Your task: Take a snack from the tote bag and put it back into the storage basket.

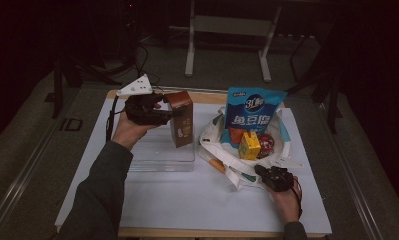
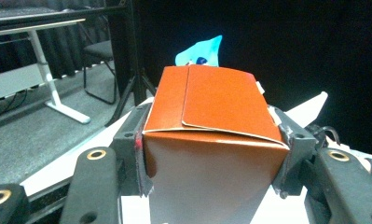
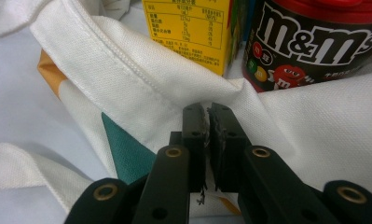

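The brown carton (image 1: 181, 119) stands upright, long axis vertical, at centre-left of the high view, clamped by its two side faces between the jaws of the left gripper (image 1: 152, 111) above a clear tray (image 1: 162, 159). The white tote bag (image 1: 222, 150) lies immediately to the carton's right in the frame, its mouth held open by the right gripper (image 1: 267, 175), whose jaws are pinched together on the near hem at lower right. The coming transfer therefore appears to run rightward, toward the blue pouch (image 1: 252, 112), yellow box (image 1: 249, 146) and red-lidded tub (image 1: 265, 143) already inside.
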